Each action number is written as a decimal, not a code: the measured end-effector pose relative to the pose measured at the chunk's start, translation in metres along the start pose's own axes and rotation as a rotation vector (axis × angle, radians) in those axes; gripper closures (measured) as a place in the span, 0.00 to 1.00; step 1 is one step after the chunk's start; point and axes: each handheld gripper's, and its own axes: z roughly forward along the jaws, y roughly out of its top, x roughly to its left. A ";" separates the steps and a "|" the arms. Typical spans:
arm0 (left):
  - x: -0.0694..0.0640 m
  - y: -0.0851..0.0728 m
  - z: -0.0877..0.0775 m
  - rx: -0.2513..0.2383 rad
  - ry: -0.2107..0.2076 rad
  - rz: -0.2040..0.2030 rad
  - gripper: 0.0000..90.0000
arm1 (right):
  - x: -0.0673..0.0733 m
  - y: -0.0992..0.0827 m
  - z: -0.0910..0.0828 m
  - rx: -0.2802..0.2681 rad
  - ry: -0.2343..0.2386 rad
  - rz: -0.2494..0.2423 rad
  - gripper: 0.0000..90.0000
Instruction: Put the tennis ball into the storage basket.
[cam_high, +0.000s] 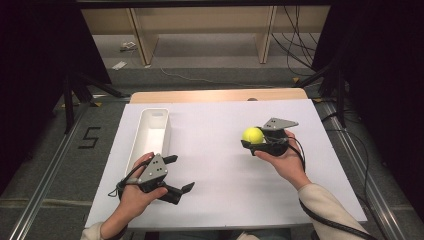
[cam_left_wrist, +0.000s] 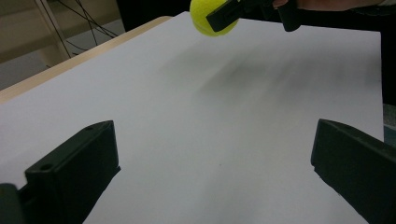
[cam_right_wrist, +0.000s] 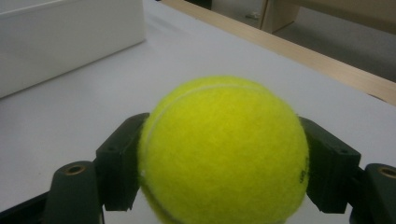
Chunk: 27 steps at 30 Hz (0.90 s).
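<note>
White table (cam_high: 220, 125) carrying a long white bin (cam_high: 150, 132) near its left edge. Left gripper (cam_high: 174, 176) near the front edge, jaws spread wide, nothing between them. Right gripper (cam_high: 255, 137) toward the right edge, jaws clamped on a yellow tennis ball (cam_high: 252, 135).

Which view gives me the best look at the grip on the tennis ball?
The right gripper view: the tennis ball sits close up, clamped between both jaws of the right gripper. The high view shows it small; the left gripper view catches it at the top edge, partly hidden.

Yellow-green tennis ball (cam_right_wrist: 224, 151); white bin (cam_high: 150, 135); black fingers (cam_left_wrist: 74, 175).
</note>
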 end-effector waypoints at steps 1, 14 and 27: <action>0.000 0.000 0.000 0.000 0.000 0.000 0.00 | 0.000 0.000 0.000 0.000 0.000 0.000 0.29; 0.000 0.000 0.000 0.000 0.001 0.001 0.00 | 0.003 0.004 0.003 -0.014 0.005 -0.003 0.29; 0.000 0.000 0.000 0.000 0.003 0.003 0.00 | 0.005 0.008 0.005 -0.028 0.016 -0.006 0.29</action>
